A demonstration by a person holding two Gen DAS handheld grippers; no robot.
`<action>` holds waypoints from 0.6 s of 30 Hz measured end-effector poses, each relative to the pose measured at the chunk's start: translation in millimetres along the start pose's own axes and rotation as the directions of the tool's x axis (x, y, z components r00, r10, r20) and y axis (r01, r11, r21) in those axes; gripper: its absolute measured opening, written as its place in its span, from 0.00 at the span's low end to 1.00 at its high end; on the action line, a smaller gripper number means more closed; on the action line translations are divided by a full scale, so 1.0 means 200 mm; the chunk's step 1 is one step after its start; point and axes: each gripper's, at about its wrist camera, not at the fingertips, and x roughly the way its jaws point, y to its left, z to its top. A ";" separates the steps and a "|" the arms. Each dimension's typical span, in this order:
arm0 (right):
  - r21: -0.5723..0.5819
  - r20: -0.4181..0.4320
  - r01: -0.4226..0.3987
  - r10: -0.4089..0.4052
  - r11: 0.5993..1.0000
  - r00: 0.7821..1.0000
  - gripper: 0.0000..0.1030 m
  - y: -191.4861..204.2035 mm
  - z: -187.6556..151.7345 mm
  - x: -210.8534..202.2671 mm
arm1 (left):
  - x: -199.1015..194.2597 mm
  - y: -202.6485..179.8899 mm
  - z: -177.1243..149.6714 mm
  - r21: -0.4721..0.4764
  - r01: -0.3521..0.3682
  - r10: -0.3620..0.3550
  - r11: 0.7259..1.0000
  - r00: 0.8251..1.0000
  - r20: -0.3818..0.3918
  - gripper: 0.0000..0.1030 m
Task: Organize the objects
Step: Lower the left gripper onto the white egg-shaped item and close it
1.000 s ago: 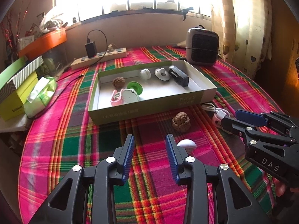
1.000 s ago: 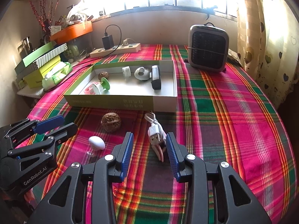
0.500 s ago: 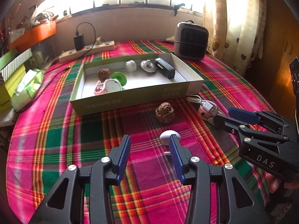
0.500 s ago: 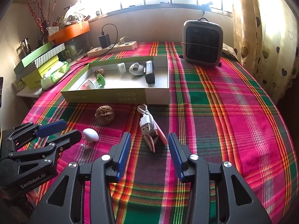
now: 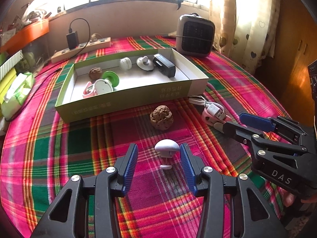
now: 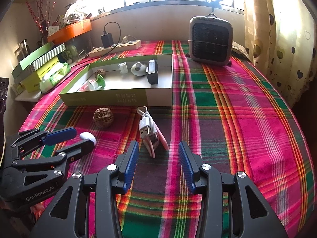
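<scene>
- Two grippers at work, one target each. Your left gripper [image 5: 158, 158] has its jaws opening around the white mushroom-shaped knob [image 5: 167, 150]; the knob stands between the blue pads on the plaid cloth [image 5: 79, 148] and neither pad presses it yet.
- Centre before you close — the knob sits nearer the right-side pad, so nudge the gripper across until the cap is midway, or it will likely tip on its thin stem.
- Grip at the cap, not the stem; the domed top looks slippery, so close gently.
- Your right gripper [image 6: 158, 158] is unclenched and empty, with the pink-clipped USB cable bundle [image 6: 150, 136] just ahead of its tips, not yet between the pads.
- Push forward and take the bundle across the clip, so the loose white loop doesn't trail.
- A walnut [image 5: 161, 118] lies beyond, just before the box — leave it for the next pass.
- The green box [image 5: 126, 104], farther still, already holds several items; aim for its bare floor near the front wall.
</scene>
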 end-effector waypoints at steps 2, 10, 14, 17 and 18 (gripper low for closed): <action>0.001 -0.005 -0.001 0.001 1.000 1.000 0.42 0.00 0.00 0.01 | 0.02 0.00 0.00 0.004 -0.006 0.006 1.000 1.000 -0.010 0.42; -0.005 -0.016 -0.014 0.014 1.000 1.000 0.44 0.00 0.02 0.03 | 0.04 0.03 0.01 -0.020 -0.020 0.019 1.000 1.000 -0.020 0.42; -0.005 -0.022 -0.033 0.033 0.999 0.999 0.44 0.01 0.04 0.04 | 0.05 0.04 0.01 -0.022 -0.025 0.025 0.999 1.000 -0.019 0.41; -0.013 -0.023 -0.032 0.032 0.999 0.999 0.44 0.02 0.07 0.06 | 0.05 0.06 0.02 -0.032 -0.027 0.026 0.999 1.000 -0.016 0.35; -0.018 -0.021 -0.036 0.036 0.999 0.999 0.44 0.02 0.07 0.06 | 0.05 0.06 0.02 -0.034 -0.033 0.033 0.999 0.999 -0.014 0.31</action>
